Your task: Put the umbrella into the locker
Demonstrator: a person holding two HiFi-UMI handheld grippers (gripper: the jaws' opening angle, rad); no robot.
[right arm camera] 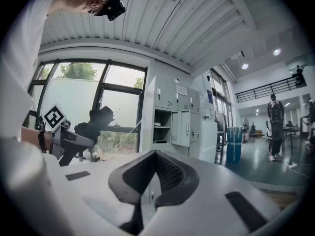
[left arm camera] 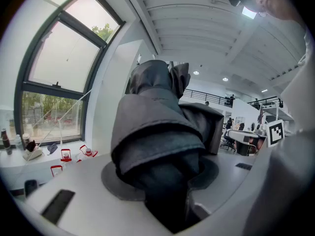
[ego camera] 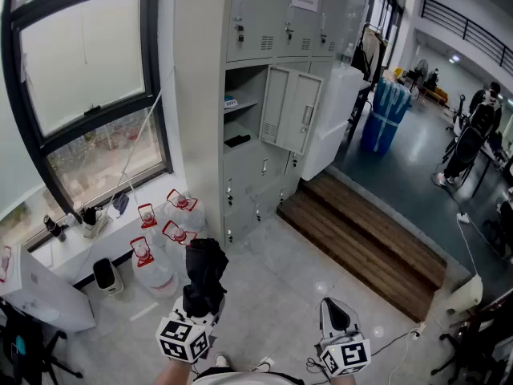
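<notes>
A black folded umbrella sticks up out of my left gripper, whose jaws are shut on its lower end. In the left gripper view the umbrella fills the middle and hides the fingertips. The grey locker bank stands ahead by the window. One door hangs open beside an open compartment with a shelf and small items. My right gripper is low at the right, its pads closed together on nothing. From the right gripper view, the umbrella and left gripper show at the left.
Several water jugs with red handles sit on the floor below the window ledge. A dark wooden step runs to the right of the lockers. Blue bins and a person are farther right.
</notes>
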